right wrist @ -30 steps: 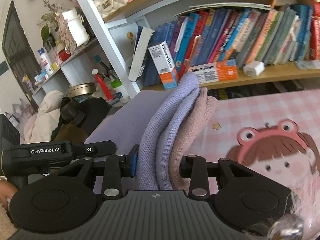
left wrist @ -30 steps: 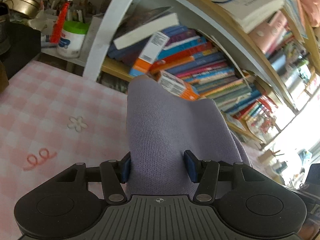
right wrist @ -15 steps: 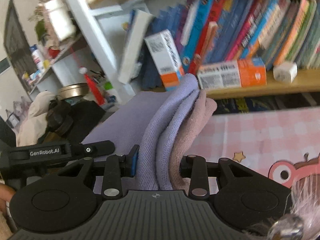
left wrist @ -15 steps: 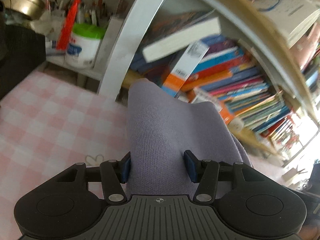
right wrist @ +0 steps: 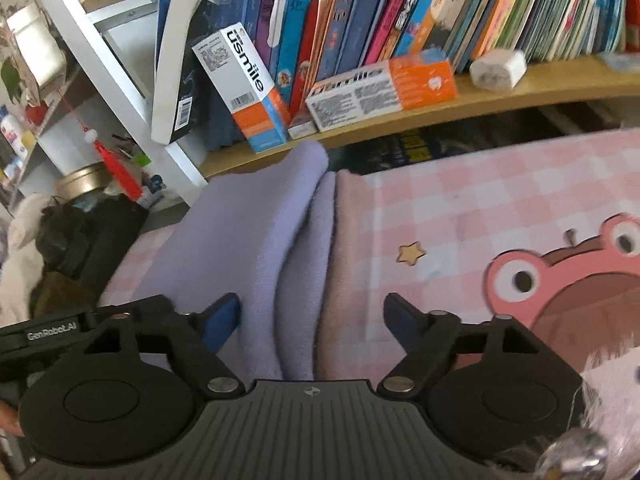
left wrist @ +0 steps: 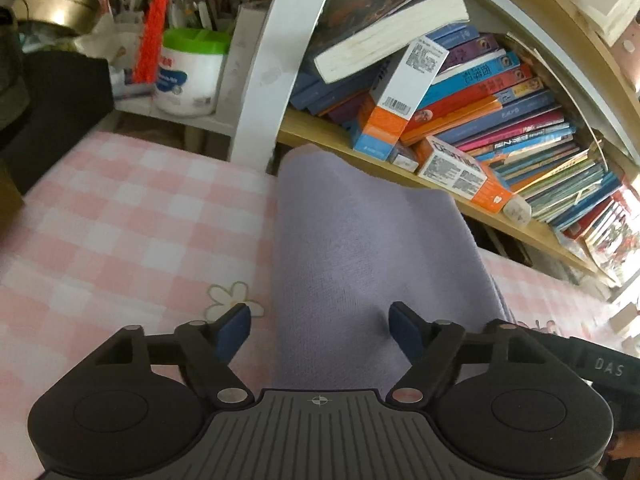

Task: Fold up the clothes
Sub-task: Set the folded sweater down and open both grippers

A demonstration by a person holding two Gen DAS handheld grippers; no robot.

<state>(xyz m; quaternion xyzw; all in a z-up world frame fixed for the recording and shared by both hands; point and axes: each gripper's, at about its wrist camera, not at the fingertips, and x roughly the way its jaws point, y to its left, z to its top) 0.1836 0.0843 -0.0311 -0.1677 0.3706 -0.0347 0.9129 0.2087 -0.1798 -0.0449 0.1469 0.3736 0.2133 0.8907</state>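
Lavender knit garment, pink-checked cloth

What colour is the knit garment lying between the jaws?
Lavender garment, with a dusty pink layer along its right edge; right wrist view shows it best.

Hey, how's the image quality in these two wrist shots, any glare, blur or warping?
Left wrist view: strong fisheye bowing of the bookshelf, blown-out daylight at the right edge, slight smear on the checked cloth at the left; the purple garment is sharp. Right wrist view: even light, mild motion blur on the book spines and the frog print, shelf board curved.
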